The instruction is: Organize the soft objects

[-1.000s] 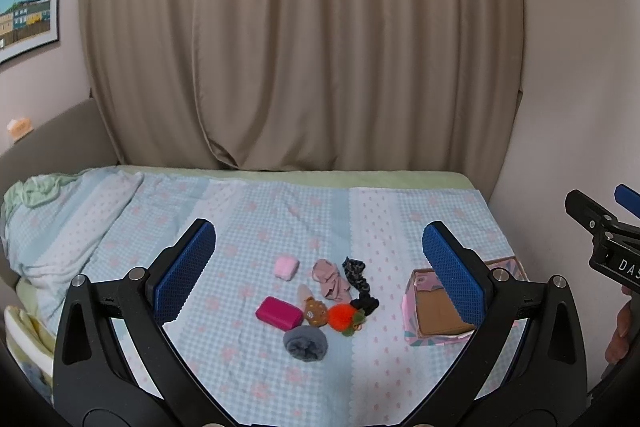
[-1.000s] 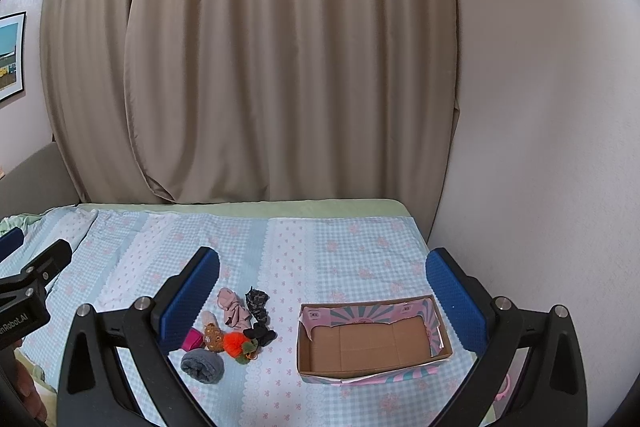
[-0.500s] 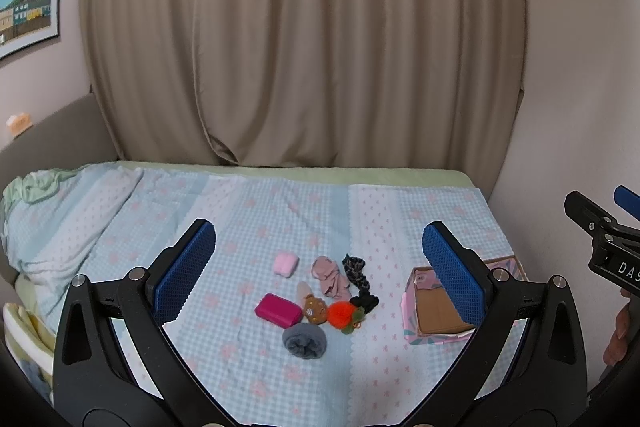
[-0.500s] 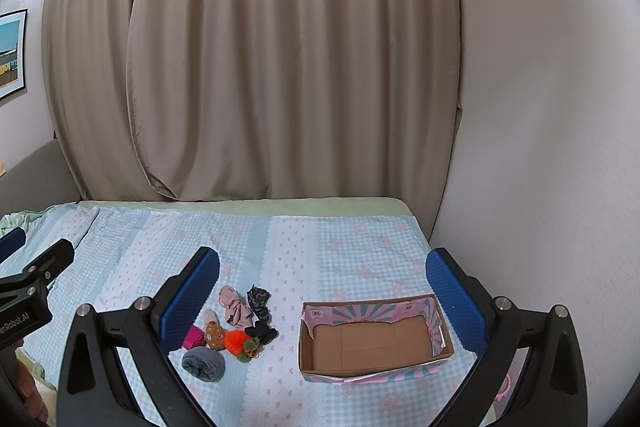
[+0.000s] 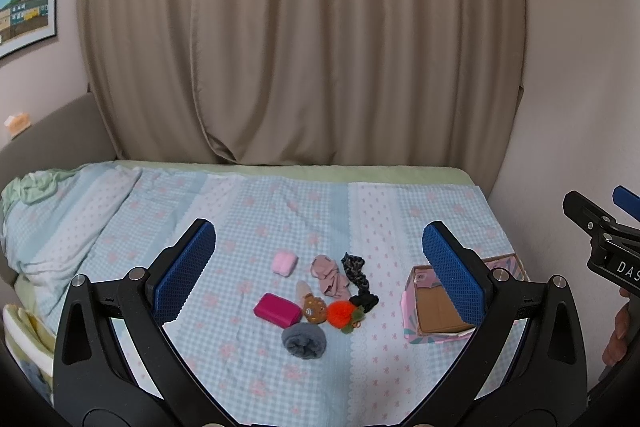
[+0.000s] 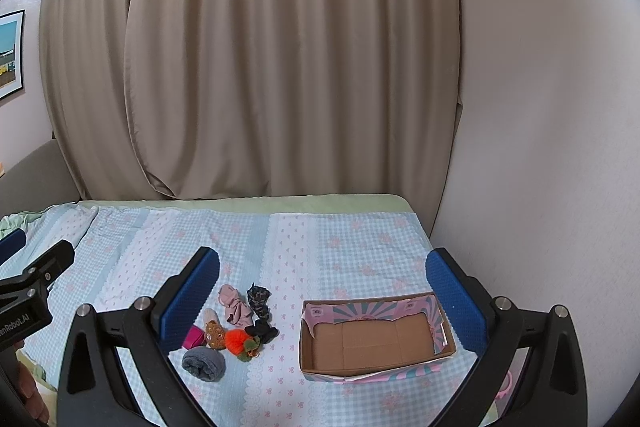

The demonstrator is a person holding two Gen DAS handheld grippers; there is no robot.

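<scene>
A cluster of small soft things lies on the bed: a grey rolled sock (image 5: 304,339) (image 6: 203,363), a magenta pouch (image 5: 277,309), an orange pompom (image 5: 340,313) (image 6: 236,340), a brown bear (image 5: 313,305), a pale pink puff (image 5: 284,263), a pink cloth (image 5: 330,275) (image 6: 233,303) and black scrunchies (image 5: 355,270) (image 6: 259,300). An empty cardboard box (image 6: 376,339) (image 5: 436,307) sits to their right. My left gripper (image 5: 319,267) and right gripper (image 6: 322,287) are both open, empty and held above the bed, short of the things.
The bed (image 5: 256,211) has a blue checked cover, with a bunched quilt (image 5: 52,211) at the left. Beige curtains (image 5: 304,35) hang behind it and a wall (image 6: 540,147) runs along the right. A framed picture (image 5: 24,3) hangs at the left.
Both grippers have tilted slightly upward, so the bed and things sit a little lower in view. Nothing has been touched.
</scene>
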